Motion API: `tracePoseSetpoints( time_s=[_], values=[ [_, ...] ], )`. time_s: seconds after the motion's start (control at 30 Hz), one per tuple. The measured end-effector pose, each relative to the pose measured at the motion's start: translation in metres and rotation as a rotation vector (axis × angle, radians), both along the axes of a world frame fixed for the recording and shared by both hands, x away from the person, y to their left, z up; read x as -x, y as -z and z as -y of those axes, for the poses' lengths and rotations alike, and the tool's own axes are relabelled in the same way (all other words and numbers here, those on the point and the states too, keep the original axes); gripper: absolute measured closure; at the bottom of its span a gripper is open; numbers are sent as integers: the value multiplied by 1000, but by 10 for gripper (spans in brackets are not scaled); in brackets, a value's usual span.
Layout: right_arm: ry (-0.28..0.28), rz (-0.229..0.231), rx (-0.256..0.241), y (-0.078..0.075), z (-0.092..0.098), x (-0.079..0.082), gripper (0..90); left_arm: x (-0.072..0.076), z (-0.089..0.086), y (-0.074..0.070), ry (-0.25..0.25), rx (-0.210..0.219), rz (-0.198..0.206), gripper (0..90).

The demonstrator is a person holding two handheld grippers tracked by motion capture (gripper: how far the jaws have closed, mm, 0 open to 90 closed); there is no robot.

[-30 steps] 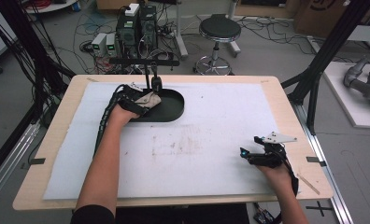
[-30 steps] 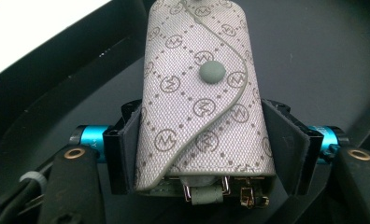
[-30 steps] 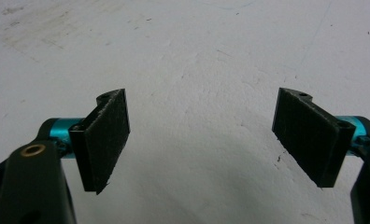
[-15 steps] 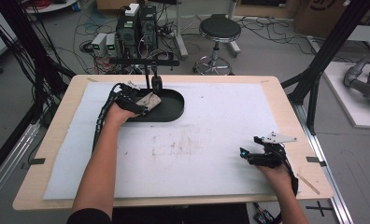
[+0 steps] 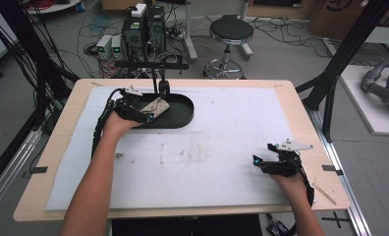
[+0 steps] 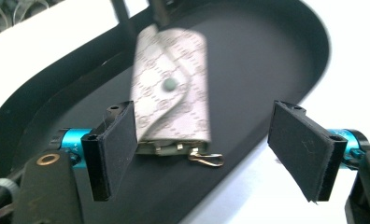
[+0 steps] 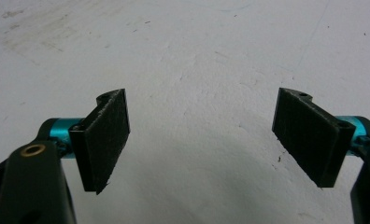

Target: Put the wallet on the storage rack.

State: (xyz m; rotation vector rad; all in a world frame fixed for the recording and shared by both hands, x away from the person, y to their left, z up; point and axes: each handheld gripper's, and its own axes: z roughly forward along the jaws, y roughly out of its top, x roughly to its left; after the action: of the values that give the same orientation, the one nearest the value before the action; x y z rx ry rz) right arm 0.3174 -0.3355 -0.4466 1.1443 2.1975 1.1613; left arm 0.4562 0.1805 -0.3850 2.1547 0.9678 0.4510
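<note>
Lying in the black tray [image 6: 276, 56], the patterned key pouch [image 6: 171, 93] touches one pad of the released left gripper [image 6: 211, 154]. Its snap and metal clip show up close. The right gripper [image 7: 202, 140] gapes over bare white mat [image 7: 197, 56].

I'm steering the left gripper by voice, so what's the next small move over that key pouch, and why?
Probably shift the left gripper sideways to centre the key pouch, then close. Its jaws stand open, the pouch sits beside one pad rather than midway, lying in the black tray.
</note>
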Motion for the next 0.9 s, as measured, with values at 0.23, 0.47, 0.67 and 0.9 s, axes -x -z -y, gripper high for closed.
tracePoseSetpoints(
  time_s=[0.23,0.47,0.67,0.9],
  values=[
    [10,6,-14,-2,2,1,194,21,5,-13,46,2,28,236],
    [1,6,-19,-2,0,-2,194,51,1,-23,65,68,93,236],
    [-5,7,-18,-2,-3,-2,194,77,-5,-12,73,113,106,234],
    [-4,12,-27,-3,-2,-1,194,100,-12,0,75,175,123,227]
  ],
)
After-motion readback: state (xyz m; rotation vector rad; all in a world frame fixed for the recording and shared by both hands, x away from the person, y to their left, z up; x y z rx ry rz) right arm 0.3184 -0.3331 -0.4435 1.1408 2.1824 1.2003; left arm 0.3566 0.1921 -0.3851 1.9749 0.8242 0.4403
